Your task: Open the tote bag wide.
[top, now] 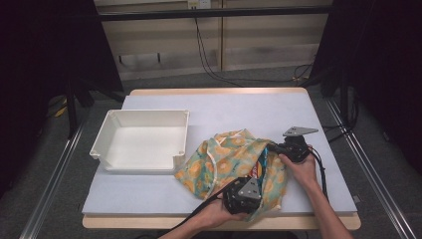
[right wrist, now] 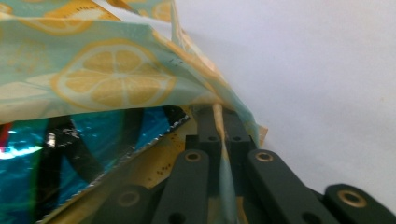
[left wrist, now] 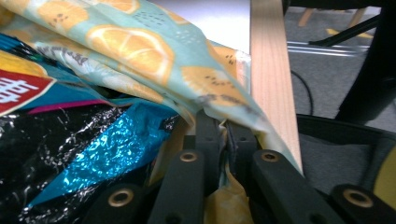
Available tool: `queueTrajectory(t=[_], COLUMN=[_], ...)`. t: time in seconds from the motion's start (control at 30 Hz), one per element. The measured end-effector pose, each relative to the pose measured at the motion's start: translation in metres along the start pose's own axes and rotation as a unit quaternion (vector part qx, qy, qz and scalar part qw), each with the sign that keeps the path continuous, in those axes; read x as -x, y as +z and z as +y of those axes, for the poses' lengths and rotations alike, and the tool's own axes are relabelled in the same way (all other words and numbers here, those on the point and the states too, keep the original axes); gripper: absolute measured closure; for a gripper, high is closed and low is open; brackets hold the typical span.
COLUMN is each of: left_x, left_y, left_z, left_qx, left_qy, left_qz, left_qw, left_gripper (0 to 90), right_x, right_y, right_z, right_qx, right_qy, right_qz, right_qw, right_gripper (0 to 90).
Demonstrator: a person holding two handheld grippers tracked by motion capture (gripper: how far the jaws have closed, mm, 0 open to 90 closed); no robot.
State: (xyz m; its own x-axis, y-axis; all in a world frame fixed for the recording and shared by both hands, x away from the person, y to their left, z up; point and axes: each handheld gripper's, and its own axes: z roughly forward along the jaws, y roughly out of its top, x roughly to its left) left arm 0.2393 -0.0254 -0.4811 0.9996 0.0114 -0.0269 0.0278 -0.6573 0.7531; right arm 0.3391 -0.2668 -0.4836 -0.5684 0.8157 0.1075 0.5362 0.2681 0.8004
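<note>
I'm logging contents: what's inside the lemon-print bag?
A shiny blue-and-black snack packet with a red label lies in the mouth of the lemon-print bag. The fabric hides the rest of the packet and anything deeper.

In the left gripper view the left tool [left wrist: 223, 128] has its two black jaws pressed together on a fold of the orange-slice print cloth bag [left wrist: 140, 51], whose fabric runs up and to the left from the pinch. Under that cloth, at the left, lies a crinkled snack packet [left wrist: 93, 154] in shiny blue and black foil with a red label. The tabletop's pale wooden edge [left wrist: 271, 70] stands just right of the bag, grey floor [left wrist: 322, 70] beyond it.
</note>
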Motion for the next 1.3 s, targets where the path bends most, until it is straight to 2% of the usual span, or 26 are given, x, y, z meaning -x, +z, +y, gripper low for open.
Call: queueTrajectory(t=[0.03, 0.1, 0.2, 0.23, 0.27, 0.3, 0.4, 0.47, 0.57, 0.6, 0.63, 0.67, 0.7, 0.73, 0.77, 0.8, 0.87, 0.9, 0.93, 0.97, 1.0, 1.07, 1.13, 1.17, 1.23, 1.3], left_x=[0.0, -0.004, -0.007, -0.008, -0.009, -0.009, -0.014, -0.018, -0.029, -0.033, -0.036, -0.04, -0.044, -0.047, -0.048, -0.049, -0.049, -0.047, -0.046, -0.045, -0.045, -0.044, -0.041, -0.039, -0.037, -0.033], left_y=[-0.002, -0.009, -0.024, -0.029, -0.034, -0.038, -0.055, -0.065, -0.079, -0.083, -0.084, -0.084, -0.081, -0.075, -0.071, -0.065, -0.053, -0.047, -0.043, -0.039, -0.036, -0.032, -0.028, -0.027, -0.025, -0.022], left_z=[0.0, 0.002, 0.007, 0.009, 0.011, 0.012, 0.018, 0.021, 0.025, 0.027, 0.028, 0.03, 0.033, 0.037, 0.038, 0.038, 0.037, 0.036, 0.035, 0.033, 0.031, 0.028, 0.024, 0.023, 0.023, 0.022], left_qx=[-0.003, 0.017, 0.045, 0.043, 0.044, 0.054, 0.068, 0.086, 0.101, 0.109, 0.112, 0.111, 0.099, 0.079, 0.072, 0.064, 0.032, 0.021, 0.009, 0.008, 0.005, -0.008, -0.018, -0.026, -0.033, -0.041], left_qy=[-0.003, -0.016, -0.039, -0.039, -0.037, -0.044, -0.039, -0.052, -0.057, -0.05, -0.047, -0.054, -0.058, -0.048, -0.036, -0.029, -0.019, -0.013, -0.002, 0.001, 0.002, 0.003, 0.022, 0.027, 0.034, 0.042], left_qz=[-0.001, -0.015, -0.007, 0.001, 0.0, -0.003, -0.002, -0.005, -0.008, -0.011, -0.009, -0.008, -0.002, 0.013, 0.017, 0.011, 0.028, 0.026, 0.033, 0.035, 0.033, 0.045, 0.05, 0.053, 0.04, 0.043], left_qw=[1.0, 0.9996, 0.9982, 0.9983, 0.9983, 0.9976, 0.9969, 0.9949, 0.9932, 0.9927, 0.9925, 0.9923, 0.9935, 0.9956, 0.9966, 0.9975, 0.9989, 0.9994, 0.9994, 0.9994, 0.9994, 0.999, 0.9983, 0.9979, 0.9981, 0.9974], left_gripper=[83.9, 81.4, 72.8, 68.1, 65.2, 64.3, 61.6, 59.0, 63.7, 69.8, 81.9, 84.9, 84.8, 83.7, 83.5, 83.1, 82.0, 80.1, 78.0, 75.7, 75.4, 70.4, 67.8, 63.0, 59.0, 54.9], right_x=[0.0, -0.001, -0.002, -0.003, -0.005, -0.006, -0.01, -0.013, -0.018, -0.02, -0.021, -0.022, -0.023, -0.023, -0.023, -0.023, -0.023, -0.022, -0.022, -0.021, -0.021, -0.021, -0.022, -0.023, -0.022, -0.022], right_y=[-0.002, -0.006, -0.016, -0.019, -0.023, -0.026, -0.035, -0.041, -0.048, -0.05, -0.052, -0.053, -0.054, -0.054, -0.053, -0.052, -0.049, -0.049, -0.049, -0.048, -0.048, -0.048, -0.047, -0.046, -0.046, -0.046], right_z=[0.001, 0.003, 0.005, 0.006, 0.007, 0.008, 0.011, 0.013, 0.014, 0.014, 0.013, 0.012, 0.012, 0.011, 0.01, 0.01, 0.01, 0.009, 0.009, 0.009, 0.009, 0.008, 0.008, 0.008, 0.007, 0.007], right_qx=[0.003, 0.012, 0.031, 0.035, 0.037, 0.042, 0.055, 0.064, 0.068, 0.067, 0.07, 0.071, 0.074, 0.076, 0.075, 0.073, 0.072, 0.07, 0.069, 0.07, 0.07, 0.068, 0.063, 0.061, 0.06, 0.059], right_qy=[0.002, 0.004, 0.009, 0.009, 0.006, 0.006, 0.007, 0.005, 0.002, 0.001, 0.0, 0.001, 0.0, 0.0, 0.001, 0.003, 0.006, 0.001, 0.001, 0.001, 0.002, 0.002, -0.003, -0.005, -0.006, -0.003], right_qz=[0.005, 0.004, 0.015, 0.015, 0.013, 0.015, 0.019, 0.026, 0.029, 0.029, 0.029, 0.032, 0.033, 0.032, 0.035, 0.035, 0.034, 0.035, 0.035, 0.035, 0.035, 0.037, 0.038, 0.039, 0.039, 0.038], right_qw=[1.0, 0.9999, 0.9994, 0.9992, 0.9992, 0.999, 0.9983, 0.9976, 0.9973, 0.9973, 0.9971, 0.9969, 0.9967, 0.9966, 0.9966, 0.9967, 0.9968, 0.997, 0.997, 0.9969, 0.997, 0.997, 0.9972, 0.9974, 0.9974, 0.9975], right_gripper=[86.0, 81.5, 71.4, 70.0, 68.0, 65.9, 63.7, 61.5, 60.7, 60.7, 60.7, 60.6, 60.7, 60.8, 60.7, 60.7, 60.7, 60.7, 60.7, 60.7, 60.7, 60.9, 60.9, 60.9, 60.9, 60.8])
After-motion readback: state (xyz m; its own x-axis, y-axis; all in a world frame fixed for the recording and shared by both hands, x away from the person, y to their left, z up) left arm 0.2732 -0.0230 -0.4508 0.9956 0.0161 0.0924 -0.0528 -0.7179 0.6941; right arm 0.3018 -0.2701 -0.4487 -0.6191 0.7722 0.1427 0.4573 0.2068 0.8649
